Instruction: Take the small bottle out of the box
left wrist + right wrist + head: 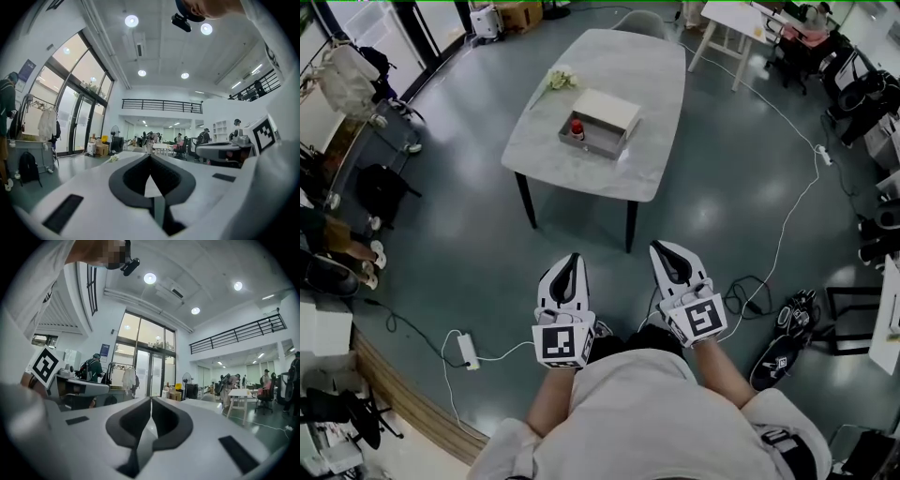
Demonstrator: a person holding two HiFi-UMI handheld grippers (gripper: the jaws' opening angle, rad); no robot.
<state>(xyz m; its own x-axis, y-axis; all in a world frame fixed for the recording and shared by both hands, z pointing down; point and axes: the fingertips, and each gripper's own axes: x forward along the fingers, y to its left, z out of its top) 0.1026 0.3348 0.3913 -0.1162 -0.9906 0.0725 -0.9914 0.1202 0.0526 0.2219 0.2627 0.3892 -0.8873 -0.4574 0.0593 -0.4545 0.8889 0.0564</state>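
Note:
A small bottle with a red cap (pixel 577 127) stands inside an open grey box (pixel 609 142) on the pale marble table (pixel 581 173), far ahead of me in the head view. The box's lid (pixel 607 110) leans up behind it. My left gripper (pixel 574 257) and right gripper (pixel 657 248) are held level side by side close to my body, well short of the table. Both have their jaws together with nothing between them. In the left gripper view its tips (pixel 150 155) meet; in the right gripper view its tips (pixel 150 400) meet too.
A small bunch of pale flowers (pixel 560 80) lies on the table's far left. A white power strip (pixel 469 351) and cables trail over the floor near my feet. Bags and chairs (pixel 380 192) line the left; other tables and seated people fill the far right.

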